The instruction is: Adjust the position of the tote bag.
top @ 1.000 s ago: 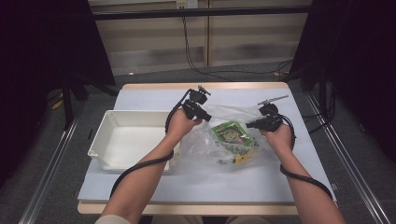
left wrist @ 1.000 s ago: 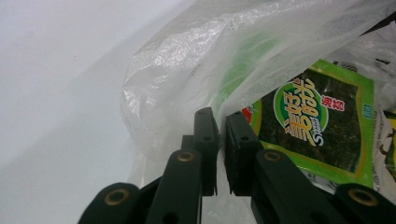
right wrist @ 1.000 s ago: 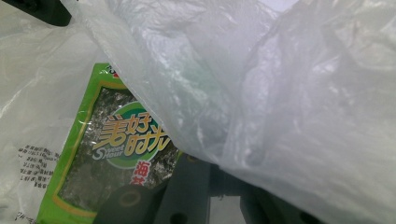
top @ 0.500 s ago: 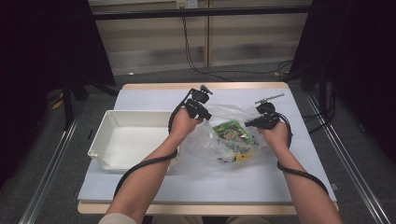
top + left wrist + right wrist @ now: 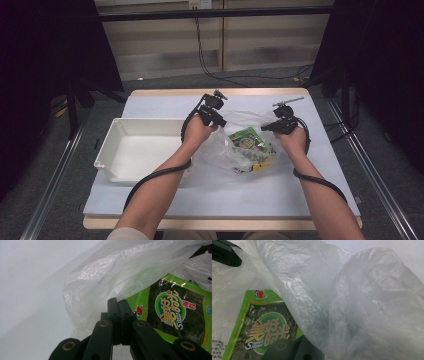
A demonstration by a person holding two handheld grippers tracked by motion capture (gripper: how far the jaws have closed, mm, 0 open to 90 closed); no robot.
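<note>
Bag: clear plastic bag [image 5: 240, 150] lies on the tabletop [image 5: 165, 100] between the two hands, just right of the white tray [image 5: 112, 150]; a green snack packet [image 5: 246, 139] sits inside it, seen through the film.
Left gripper: left gripper [image 5: 220, 121] is at the bag's left upper edge; in the left gripper view its jaws stand fully closed, and a fold of film appears pinched at their tips, though the film is too thin to be sure.
Right gripper: right gripper [image 5: 265, 127] is at the bag's right upper edge; in the right gripper view crumpled film drapes over the jaws and hides them, so the grip cannot be made out there, but they read as fully closed.
Tray: empty, touching or nearly touching the left forearm, well clear of the bag's mouth.
Step in hand: judged to be spreading the bag's mouth so the packet can be reached or tipped out.
How to do it well: keep both pinches on a single layer of film on opposite sides of the mouth; draw the hands apart evenly and slightly upward, so the opening widens without dragging the bag along the tabletop.
Risk: film slipping free of thin closed jaws, or both layers caught together so the mouth stays shut.
</note>
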